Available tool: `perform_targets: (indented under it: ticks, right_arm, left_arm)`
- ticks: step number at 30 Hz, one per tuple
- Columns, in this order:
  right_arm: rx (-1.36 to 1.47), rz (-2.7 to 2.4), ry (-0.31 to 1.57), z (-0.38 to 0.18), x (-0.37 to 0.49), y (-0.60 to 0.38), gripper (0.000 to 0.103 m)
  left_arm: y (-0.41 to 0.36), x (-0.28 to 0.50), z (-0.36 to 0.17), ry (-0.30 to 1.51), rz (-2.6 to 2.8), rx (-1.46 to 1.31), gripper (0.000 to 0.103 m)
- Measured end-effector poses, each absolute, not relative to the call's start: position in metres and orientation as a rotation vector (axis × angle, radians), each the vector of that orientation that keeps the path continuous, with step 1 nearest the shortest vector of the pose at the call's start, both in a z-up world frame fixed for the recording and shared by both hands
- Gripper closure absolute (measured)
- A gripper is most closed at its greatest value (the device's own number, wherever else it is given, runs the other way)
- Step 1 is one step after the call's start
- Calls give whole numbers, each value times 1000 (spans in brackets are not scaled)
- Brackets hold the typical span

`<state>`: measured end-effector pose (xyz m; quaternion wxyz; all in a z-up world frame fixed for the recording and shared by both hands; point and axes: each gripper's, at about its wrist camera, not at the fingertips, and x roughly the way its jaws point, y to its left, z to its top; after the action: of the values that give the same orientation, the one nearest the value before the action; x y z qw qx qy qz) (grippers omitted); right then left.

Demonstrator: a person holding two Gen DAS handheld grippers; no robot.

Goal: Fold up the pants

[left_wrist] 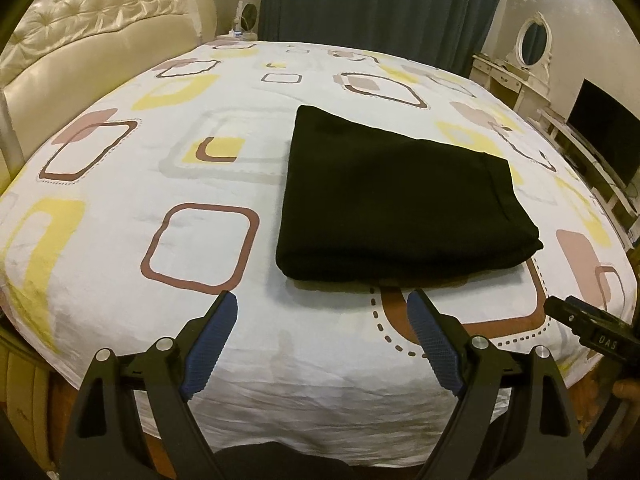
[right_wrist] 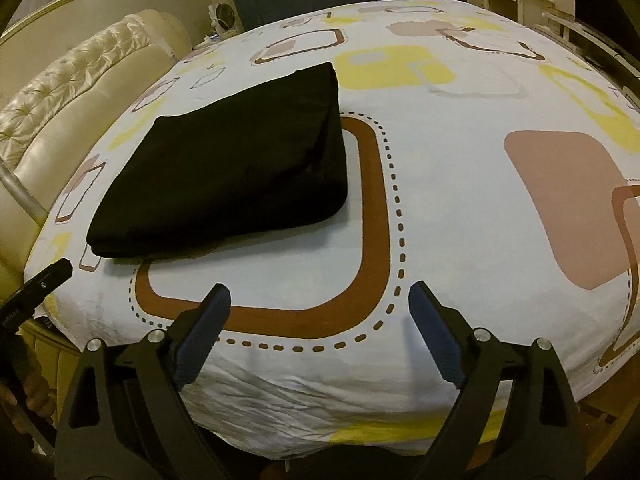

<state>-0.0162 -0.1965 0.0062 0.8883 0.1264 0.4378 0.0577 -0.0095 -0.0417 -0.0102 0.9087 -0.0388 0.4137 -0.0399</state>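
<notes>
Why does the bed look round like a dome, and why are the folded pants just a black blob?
Left wrist view: the fisheye lens bows the bed sheet; dim, warm light leaves the black pants nearly featureless, with glare on the wall at top right. Right wrist view: the same bulging; only faint creases show in the pants.

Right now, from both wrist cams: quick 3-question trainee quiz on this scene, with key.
1. True or false: the black pants lie folded on the bed sheet.
2. What does the left gripper hold? A) pants B) sheet C) nothing
3. In the right wrist view, the right gripper hovers over a printed ____ rounded square.

Key
1. True: a compact stack with layered edges.
2. C: jaws open, nothing between them.
3. Brown, with a dotted outline; the pants overlap its corner.
</notes>
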Motion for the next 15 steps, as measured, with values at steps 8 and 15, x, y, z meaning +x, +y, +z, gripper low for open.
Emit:
perform_targets:
  ticks: [8, 15]
  right_arm:
    - [267, 112, 904, 7, -15, -200, 12]
    - [264, 116, 907, 7, -14, -200, 12]
  left_arm:
    - [-41, -9, -10, 850, -76, -82, 17]
    - [-44, -11, -10, 839, -82, -64, 17]
